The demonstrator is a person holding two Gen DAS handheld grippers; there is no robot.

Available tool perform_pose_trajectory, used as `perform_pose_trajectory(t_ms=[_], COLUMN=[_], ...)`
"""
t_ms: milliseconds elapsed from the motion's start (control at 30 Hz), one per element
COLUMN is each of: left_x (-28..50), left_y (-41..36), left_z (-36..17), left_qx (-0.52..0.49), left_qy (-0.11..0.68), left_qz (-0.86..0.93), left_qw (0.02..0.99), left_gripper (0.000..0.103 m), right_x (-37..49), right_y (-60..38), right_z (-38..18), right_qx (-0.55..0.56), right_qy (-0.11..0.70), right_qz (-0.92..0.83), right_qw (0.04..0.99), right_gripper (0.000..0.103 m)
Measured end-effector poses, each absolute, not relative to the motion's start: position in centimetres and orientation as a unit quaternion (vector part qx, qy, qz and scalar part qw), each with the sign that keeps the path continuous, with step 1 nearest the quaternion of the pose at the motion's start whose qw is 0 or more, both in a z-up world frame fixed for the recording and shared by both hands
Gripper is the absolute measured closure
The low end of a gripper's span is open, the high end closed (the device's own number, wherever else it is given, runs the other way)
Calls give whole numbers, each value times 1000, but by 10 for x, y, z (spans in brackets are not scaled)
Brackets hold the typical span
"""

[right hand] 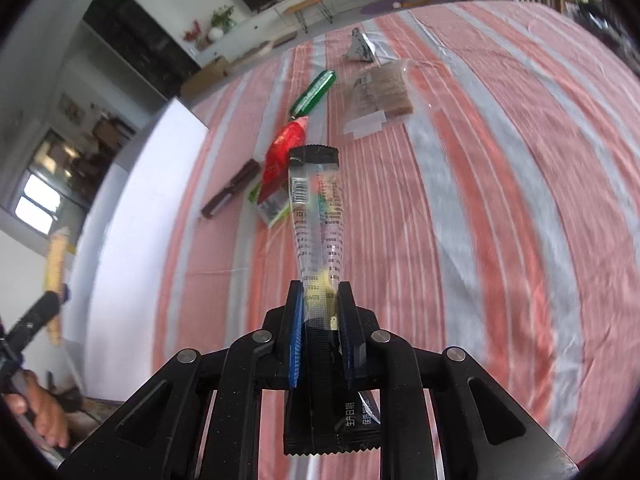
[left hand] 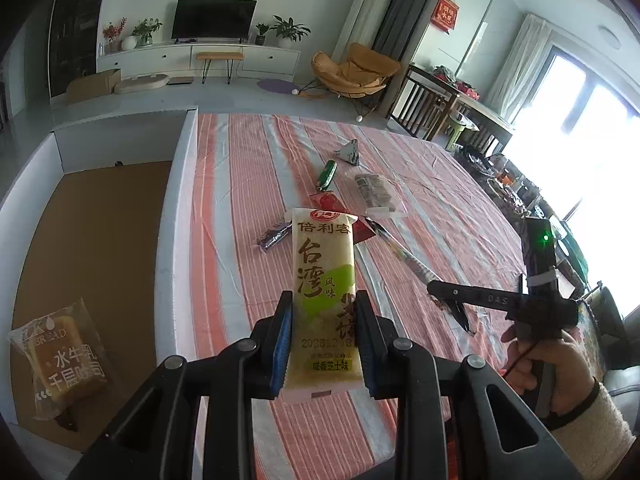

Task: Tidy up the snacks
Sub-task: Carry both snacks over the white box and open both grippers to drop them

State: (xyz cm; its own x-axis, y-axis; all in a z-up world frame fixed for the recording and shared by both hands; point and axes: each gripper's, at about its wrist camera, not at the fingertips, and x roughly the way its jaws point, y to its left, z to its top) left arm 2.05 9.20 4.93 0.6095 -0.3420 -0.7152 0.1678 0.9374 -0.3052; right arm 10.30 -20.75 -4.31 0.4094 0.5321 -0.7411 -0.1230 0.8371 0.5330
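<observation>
My left gripper (left hand: pixel 324 300) is shut on a pale yellow rice-cracker packet (left hand: pixel 324 280), held upright above the striped table. My right gripper (right hand: pixel 320 292) is shut on a long clear snack sachet with black ends (right hand: pixel 318 216); it also shows in the left wrist view (left hand: pixel 452 300), with the sachet (left hand: pixel 400 250) slanting up from it. On the cloth lie a green stick (right hand: pixel 314 92), a red packet (right hand: pixel 282 156), a dark brown bar (right hand: pixel 232 194), a clear pack of brown biscuits (right hand: pixel 380 96) and a grey triangular packet (right hand: pixel 360 46). A bread packet (left hand: pixel 66 360) lies in the box.
A white-walled box with a brown cardboard floor (left hand: pixel 92 232) stands against the table's left edge. The striped tablecloth (right hand: pixel 500 200) stretches wide to the right. A cluttered shelf (left hand: pixel 520 188) runs along the far right side. A living room lies beyond.
</observation>
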Motion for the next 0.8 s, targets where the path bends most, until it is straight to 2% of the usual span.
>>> perform_pose_trajectory(t_ms=[167, 333, 567, 800], left_x=[17, 13, 3, -7], left_y=[88, 93, 120, 189], left_z=[56, 65, 82, 97], left_qx=[-102, -106, -114, -122], left_qy=[411, 403, 385, 364], left_qz=[-153, -151, -132, -46], left_qw=[893, 896, 906, 922], left_gripper=[74, 74, 74, 74], right_x=[76, 65, 44, 60], right_y=[-232, -239, -219, -115], right_z=[-49, -42, -2, 50], right_qx=[336, 394, 383, 376], right_qy=[473, 447, 430, 408], right_qz=[242, 258, 292, 387], right_qw=[778, 760, 764, 736], right_gripper=[87, 87, 87, 87])
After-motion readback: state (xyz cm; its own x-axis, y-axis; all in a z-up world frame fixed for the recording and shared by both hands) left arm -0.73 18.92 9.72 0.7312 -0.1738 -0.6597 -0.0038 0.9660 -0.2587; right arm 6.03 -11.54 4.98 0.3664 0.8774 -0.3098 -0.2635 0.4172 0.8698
